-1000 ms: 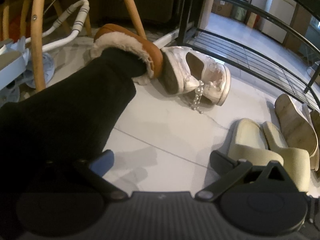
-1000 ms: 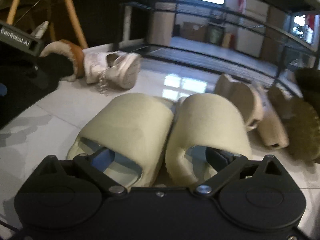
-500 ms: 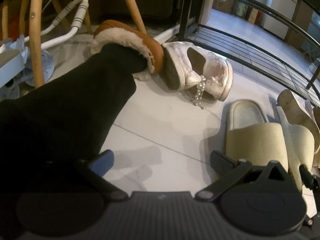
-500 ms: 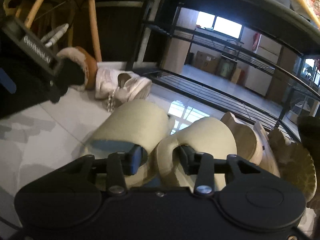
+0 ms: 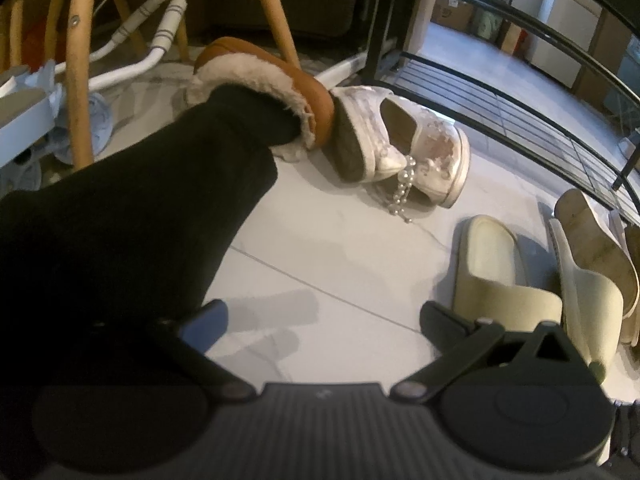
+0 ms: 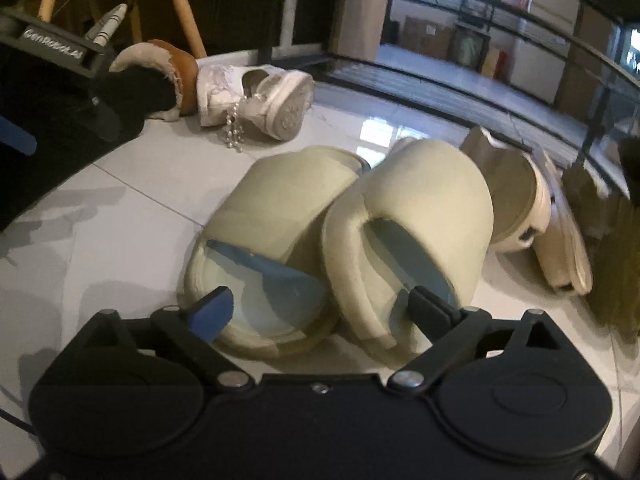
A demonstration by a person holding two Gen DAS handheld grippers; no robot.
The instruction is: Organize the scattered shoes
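Here the right tool sits low over 2 cream slides lying side by side and touching on the white tile floor; its jaws are opening, spread wide, 1 finger at the mouth of the left slide, the other at the mouth of the right, pads not pressing on either. Left tool hangs over bare floor with jaws wide apart and nothing between them, same 2 slides just right of its right finger. Beyond the slides, tan wedge sandals lie on their sides against them by the black shoe rack. Far left, a white pearl-strap shoe is tipped on its side, touching a brown fur-lined slipper worn on a person's leg in black, which crosses the left view. Wooden chair legs stand behind
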